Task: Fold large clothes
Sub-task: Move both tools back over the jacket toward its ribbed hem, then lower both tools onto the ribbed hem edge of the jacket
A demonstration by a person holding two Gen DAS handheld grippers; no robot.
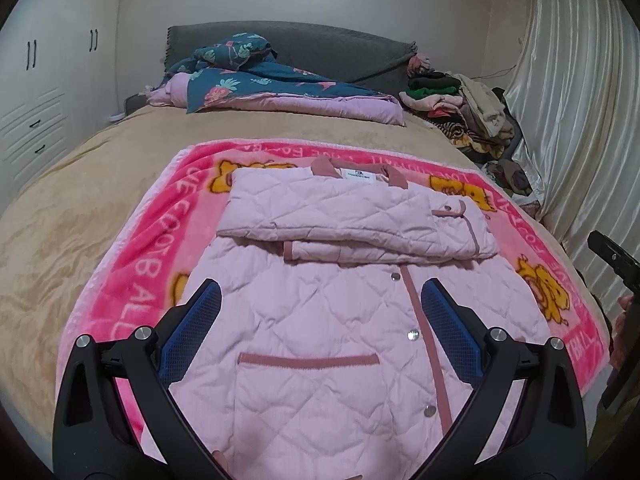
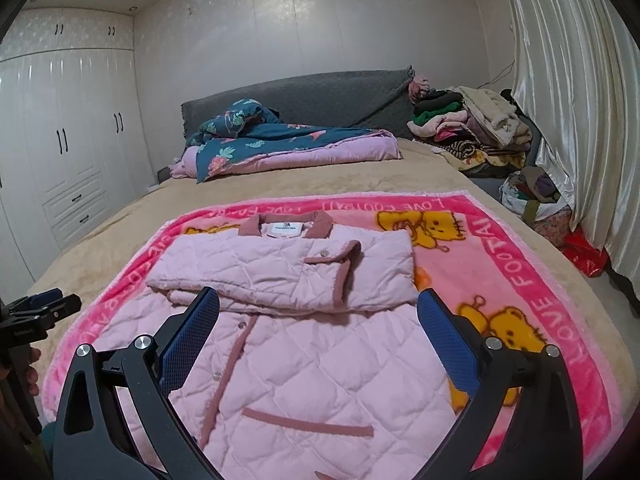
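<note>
Left gripper (image 1: 320, 312) and right gripper (image 2: 318, 320): fingers spread wide, empty. Pink quilted jacket (image 1: 320, 340) lies flat beneath both, sleeves folded just beyond fingertips.

A jacket (image 1: 328, 332) is laid on a blanket (image 1: 136, 280), which is spread on the near part of a bed (image 1: 72, 200). Its sleeves (image 1: 340, 216) are folded across its chest. Behind it, a quilt (image 1: 280, 88) is bundled before the headboard (image 1: 320, 48), with clothes (image 1: 460, 104) piled to the right.
</note>
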